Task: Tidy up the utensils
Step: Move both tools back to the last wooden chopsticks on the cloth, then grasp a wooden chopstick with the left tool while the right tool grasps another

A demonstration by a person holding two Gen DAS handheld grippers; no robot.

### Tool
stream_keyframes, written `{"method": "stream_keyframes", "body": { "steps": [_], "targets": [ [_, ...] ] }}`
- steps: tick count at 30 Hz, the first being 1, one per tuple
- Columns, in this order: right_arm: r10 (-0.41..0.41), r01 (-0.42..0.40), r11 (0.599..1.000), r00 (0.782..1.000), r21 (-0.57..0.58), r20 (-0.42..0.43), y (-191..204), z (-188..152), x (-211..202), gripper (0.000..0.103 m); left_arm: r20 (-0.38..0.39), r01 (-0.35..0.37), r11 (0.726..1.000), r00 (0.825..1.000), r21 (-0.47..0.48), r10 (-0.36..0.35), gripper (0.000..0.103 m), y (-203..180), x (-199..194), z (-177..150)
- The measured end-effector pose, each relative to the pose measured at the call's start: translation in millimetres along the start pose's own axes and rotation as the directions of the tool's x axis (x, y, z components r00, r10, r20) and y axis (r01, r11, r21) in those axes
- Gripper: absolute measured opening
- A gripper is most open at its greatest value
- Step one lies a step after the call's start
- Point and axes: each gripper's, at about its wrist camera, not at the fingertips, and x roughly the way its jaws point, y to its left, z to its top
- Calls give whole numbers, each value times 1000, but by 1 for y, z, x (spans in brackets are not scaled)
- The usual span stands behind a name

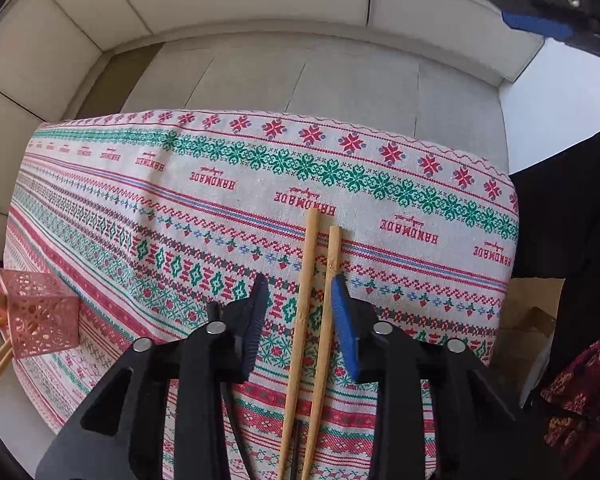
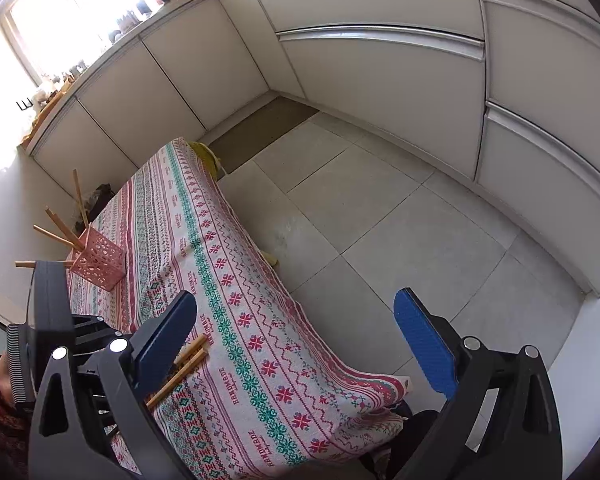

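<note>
The left claw points steeply down over the bench, fingers apart astride two chopsticks; the right claw, tilted downward, gapes wide past the bench's edge.

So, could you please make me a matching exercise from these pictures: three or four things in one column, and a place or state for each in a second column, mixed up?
Things:
1. two chopsticks
2. pink holder
3. left tongs
4. right tongs

Places or states:
A. wide open, nothing between them, over the table edge
B. lying side by side on the patterned tablecloth
C. standing near the far end of the table, with sticks in it
D. straddling both chopsticks, pads not clearly pressing

Pairs: 1-B, 2-C, 3-D, 4-A
</note>
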Motion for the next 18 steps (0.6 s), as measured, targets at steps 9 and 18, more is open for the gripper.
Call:
{"method": "stream_keyframes", "body": {
  "steps": [9, 18],
  "targets": [
    [30, -29, 999, 999, 41, -33, -6, 3, 6, 96, -69, -3, 999, 998, 42, 6, 23, 0, 23, 11],
    [3, -1, 999, 998, 34, -64, 1, 1, 13, 96, -105, 90, 989, 989, -117, -102, 7, 4, 36, 21]
  ]
}}
